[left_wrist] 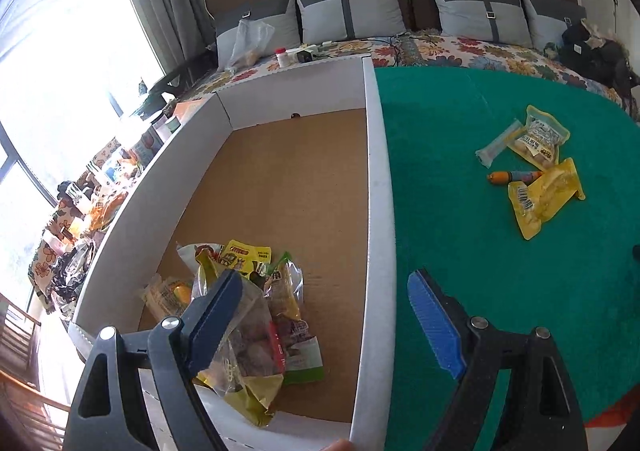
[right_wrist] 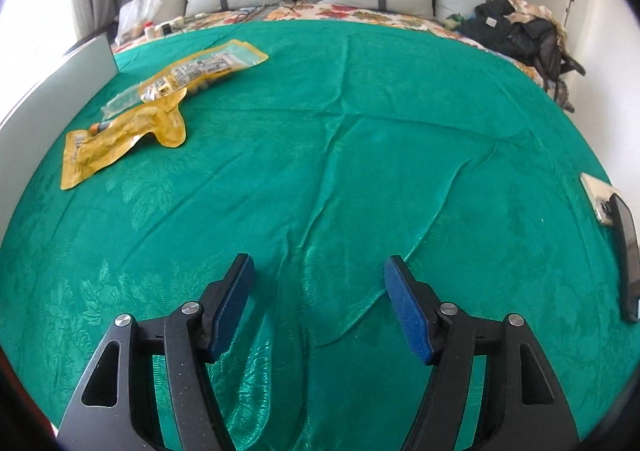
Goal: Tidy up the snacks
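On the green cloth (right_wrist: 360,131), four snack packets (left_wrist: 532,167); both claws, left (left_wrist: 326,315) and right (right_wrist: 318,303), wide and empty.

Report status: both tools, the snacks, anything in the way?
Left tool open over the box, right tool open, both empty. Snack pile boxed; four packets on green cloth. Path clear.

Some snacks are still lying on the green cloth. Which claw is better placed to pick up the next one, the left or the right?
Probably the right claw: it is open, empty and over the green cloth, with the yellow packets ahead. The left claw is open across the wall of the box.
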### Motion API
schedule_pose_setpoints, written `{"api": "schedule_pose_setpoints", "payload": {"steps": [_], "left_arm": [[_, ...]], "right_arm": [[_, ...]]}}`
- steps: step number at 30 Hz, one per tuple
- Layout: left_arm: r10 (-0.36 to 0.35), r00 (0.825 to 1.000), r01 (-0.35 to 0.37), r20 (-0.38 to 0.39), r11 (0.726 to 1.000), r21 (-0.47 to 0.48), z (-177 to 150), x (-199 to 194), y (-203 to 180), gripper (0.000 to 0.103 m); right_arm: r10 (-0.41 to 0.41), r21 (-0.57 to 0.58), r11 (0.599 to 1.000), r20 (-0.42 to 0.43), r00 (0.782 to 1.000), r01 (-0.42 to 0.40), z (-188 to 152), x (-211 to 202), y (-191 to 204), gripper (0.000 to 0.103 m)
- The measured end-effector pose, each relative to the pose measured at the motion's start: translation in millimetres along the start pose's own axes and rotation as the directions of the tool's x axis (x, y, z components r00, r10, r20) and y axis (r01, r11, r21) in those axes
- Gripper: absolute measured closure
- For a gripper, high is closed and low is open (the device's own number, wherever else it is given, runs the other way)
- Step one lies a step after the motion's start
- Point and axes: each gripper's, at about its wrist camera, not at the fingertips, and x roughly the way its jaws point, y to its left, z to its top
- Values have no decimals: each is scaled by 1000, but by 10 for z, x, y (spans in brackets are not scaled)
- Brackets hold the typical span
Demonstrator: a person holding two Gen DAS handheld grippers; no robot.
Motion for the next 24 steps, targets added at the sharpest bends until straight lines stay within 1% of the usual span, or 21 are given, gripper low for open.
{"api": "schedule_pose_setpoints", "payload": {"steps": [3, 5, 7, 9, 10, 12, 13, 15, 17, 18, 20, 21, 23, 24], "left_arm": [[-17, 1000, 17, -10, 1000, -6, -14, 3, 7, 19], [-17, 1000, 17, 1, 1000, -22, -8, -17, 17, 19], [4, 999, -3, 36, 999, -52, 3, -80, 31, 19], [38, 995, -32, 88, 997, -76, 10, -193, 8, 18], [51, 992, -43, 117, 996, -77, 15, -256, -36, 17], [46, 985, -38, 169, 998, -54, 29, -372, -184, 11], [30, 981, -25, 189, 999, -31, 39, -419, -276, 8], [-27, 976, 21, 216, 999, 30, 70, -493, -495, 5], [-123, 971, 101, 207, 989, 110, 117, -500, -750, 4], [-179, 967, 152, 183, 976, 155, 136, -472, -881, 4], [-291, 951, 261, 101, 936, 236, 179, -357, -1164, 4], [-329, 942, 303, 59, 915, 267, 203, -288, -1302, 4], [-374, 927, 356, -3, 881, 313, 266, -144, -1534, 4], [-380, 925, 367, -28, 869, 334, 307, -78, -1658, 4]], "right_arm": [[-5, 15, 1000, 13, 1000, 4, -24, 5, -35, 23], [-6, 25, 1000, 10, 1000, 6, -17, 19, -56, 21], [-8, 25, 1000, 10, 1000, 8, -14, 29, -53, 20], [-9, 26, 1000, 11, 1000, 9, -16, 36, -49, 20], [-10, 26, 1000, 11, 1000, 10, -18, 35, -48, 20], [-12, 25, 1000, 12, 1000, 12, -24, 33, -48, 20], [-13, 25, 1000, 13, 1000, 12, -24, 33, -46, 20], [-13, 25, 1000, 13, 1000, 13, -25, 32, -44, 20], [-13, 25, 1000, 13, 1000, 13, -24, 32, -44, 20], [-13, 25, 1000, 13, 1000, 12, -23, 33, -45, 20], [-13, 25, 1000, 13, 1000, 12, -23, 32, -46, 20], [-12, 25, 1000, 12, 1000, 12, -23, 33, -45, 20], [-12, 25, 1000, 12, 1000, 12, -23, 33, -45, 20], [-12, 25, 1000, 12, 1000, 12, -22, 33, -45, 20]]}}
